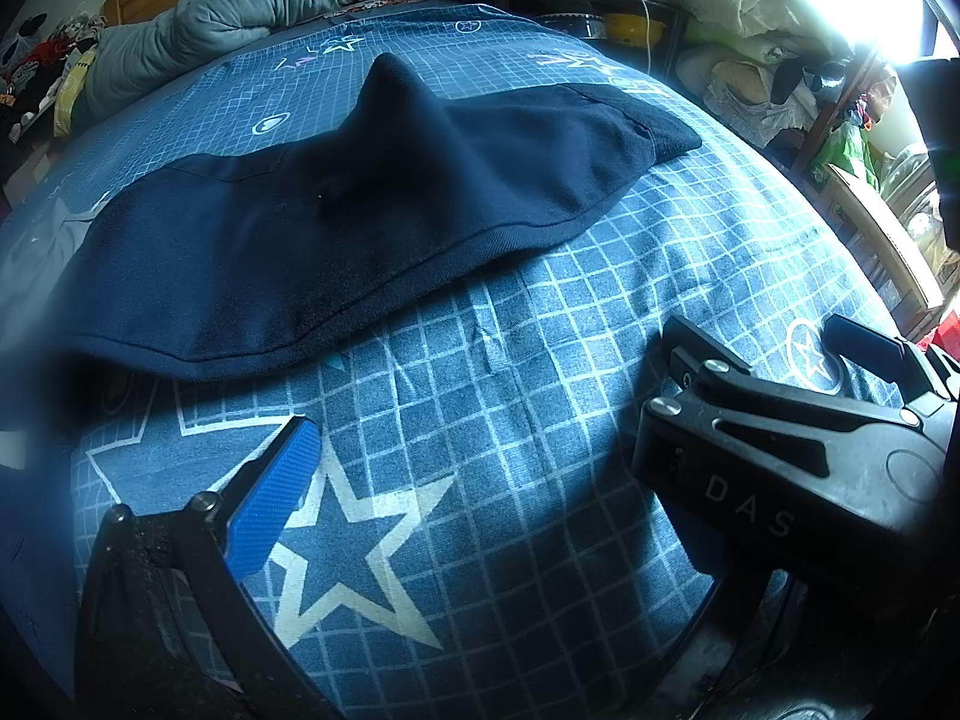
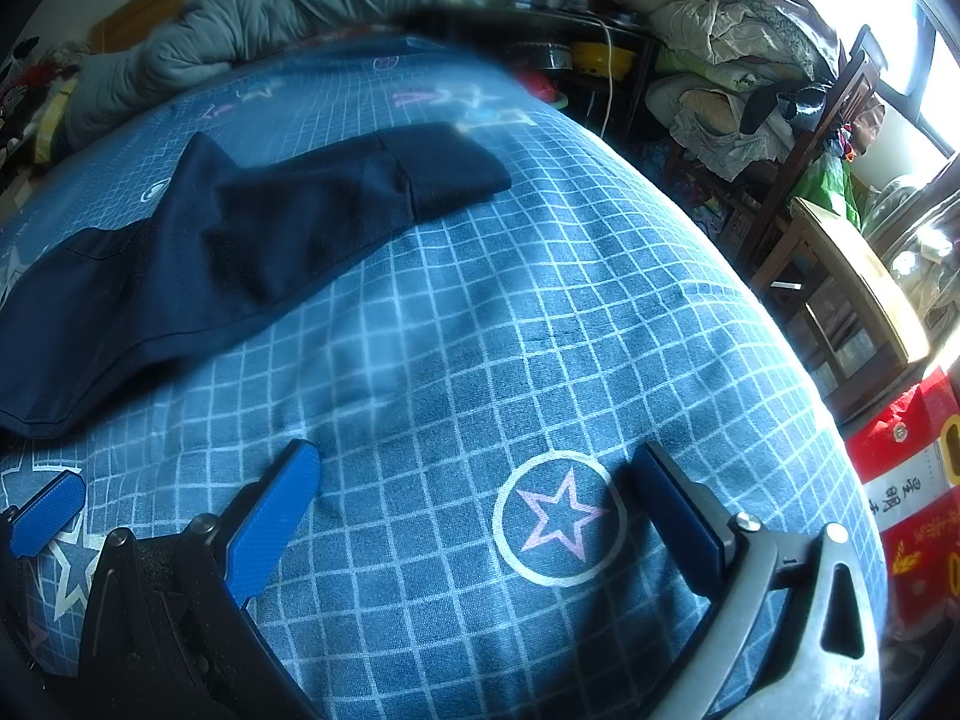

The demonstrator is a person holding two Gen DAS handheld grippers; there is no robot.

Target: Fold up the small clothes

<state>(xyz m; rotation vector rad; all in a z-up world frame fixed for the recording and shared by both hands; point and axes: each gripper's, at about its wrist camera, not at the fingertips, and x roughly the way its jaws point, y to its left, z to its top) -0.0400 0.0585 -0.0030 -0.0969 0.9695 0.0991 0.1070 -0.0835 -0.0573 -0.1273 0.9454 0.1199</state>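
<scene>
A dark navy garment [image 1: 336, 210] lies spread on the blue grid-and-star bedsheet [image 1: 540, 324]; one part of it rises in a peak at the back, and a cuffed end points right. It also shows in the right wrist view [image 2: 228, 252], at the left. My left gripper [image 1: 480, 450] is open and empty, low over the sheet just in front of the garment's near hem. My right gripper [image 2: 474, 468] is open and empty over the sheet, to the right of the garment. The right gripper shows in the left wrist view [image 1: 798, 360], and a blue left fingertip [image 2: 48, 510] shows in the right wrist view.
A grey quilt [image 1: 258, 6] is bunched at the head of the bed. A cluttered table and piled bedding [image 2: 720, 60] stand beyond the bed's right side, with a wooden chair [image 2: 840, 276] and a red box [image 2: 912, 480] by the bed edge.
</scene>
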